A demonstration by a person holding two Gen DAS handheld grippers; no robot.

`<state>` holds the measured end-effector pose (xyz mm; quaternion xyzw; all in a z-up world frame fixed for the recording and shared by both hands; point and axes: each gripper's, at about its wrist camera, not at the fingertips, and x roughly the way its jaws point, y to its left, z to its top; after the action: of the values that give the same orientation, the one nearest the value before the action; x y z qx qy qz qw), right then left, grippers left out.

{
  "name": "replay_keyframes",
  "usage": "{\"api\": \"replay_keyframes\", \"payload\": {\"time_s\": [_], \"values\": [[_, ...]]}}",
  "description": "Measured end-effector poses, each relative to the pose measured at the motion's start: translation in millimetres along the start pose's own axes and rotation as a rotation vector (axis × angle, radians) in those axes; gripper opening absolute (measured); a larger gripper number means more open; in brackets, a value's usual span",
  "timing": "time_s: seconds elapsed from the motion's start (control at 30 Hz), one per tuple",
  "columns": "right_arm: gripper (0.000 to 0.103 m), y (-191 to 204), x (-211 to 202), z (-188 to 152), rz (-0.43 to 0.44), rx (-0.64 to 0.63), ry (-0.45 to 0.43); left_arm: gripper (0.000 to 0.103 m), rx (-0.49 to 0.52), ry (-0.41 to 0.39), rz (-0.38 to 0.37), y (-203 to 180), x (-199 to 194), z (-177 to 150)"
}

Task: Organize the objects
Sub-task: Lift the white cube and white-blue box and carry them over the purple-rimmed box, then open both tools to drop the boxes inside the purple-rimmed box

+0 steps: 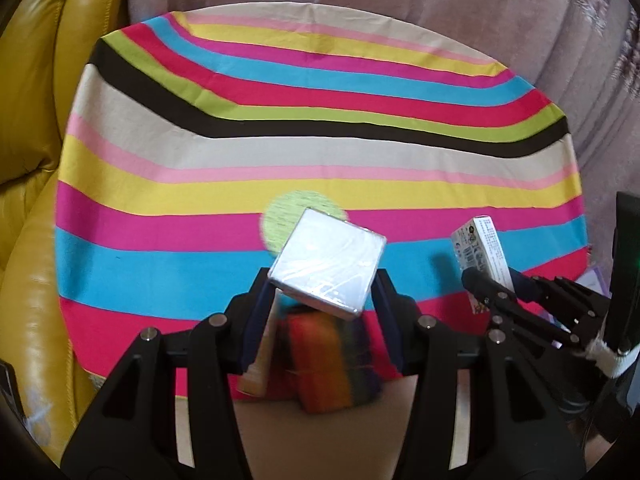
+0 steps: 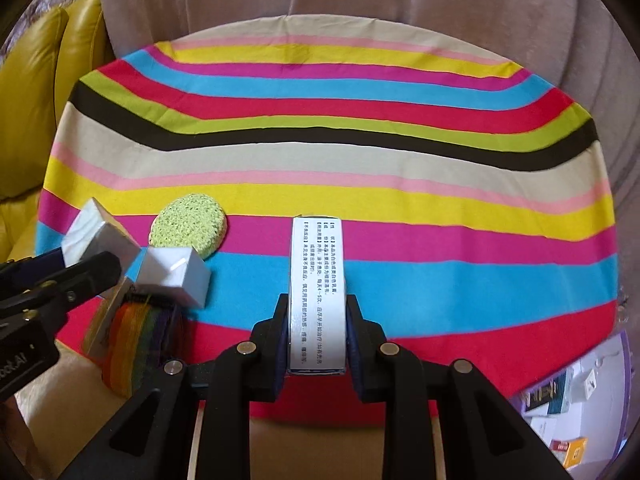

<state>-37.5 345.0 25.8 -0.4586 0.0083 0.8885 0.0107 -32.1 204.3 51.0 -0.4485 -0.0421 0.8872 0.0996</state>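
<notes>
Striped cloth (image 2: 360, 160) on table, both grippers loaded, mid-transfer.
Left gripper (image 1: 326, 280) clamps foil-wrapped square box (image 1: 328, 260), jaws about half apart; right gripper (image 2: 318, 320) pinched tight on white printed carton (image 2: 316, 292), both above near edge. Next, probably: choose placement spots, lower, release.

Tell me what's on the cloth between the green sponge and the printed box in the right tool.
Nothing: in the right wrist view, only bare striped cloth separates the green sponge from the printed box. A silver box sits nearer, below that line.
</notes>
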Motion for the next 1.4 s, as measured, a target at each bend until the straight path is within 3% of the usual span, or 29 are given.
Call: {"api": "replay_keyframes", "payload": {"time_s": [0.9, 1.4], "values": [[0.026, -108, -69, -81, -0.068, 0.216, -0.040, 0.054, 0.178, 0.069, -0.122, -137, -7, -45], [0.026, -204, -98, -140, -0.150, 0.395, -0.031, 0.054, 0.345, 0.113, -0.204, -225, -4, -68]]}}
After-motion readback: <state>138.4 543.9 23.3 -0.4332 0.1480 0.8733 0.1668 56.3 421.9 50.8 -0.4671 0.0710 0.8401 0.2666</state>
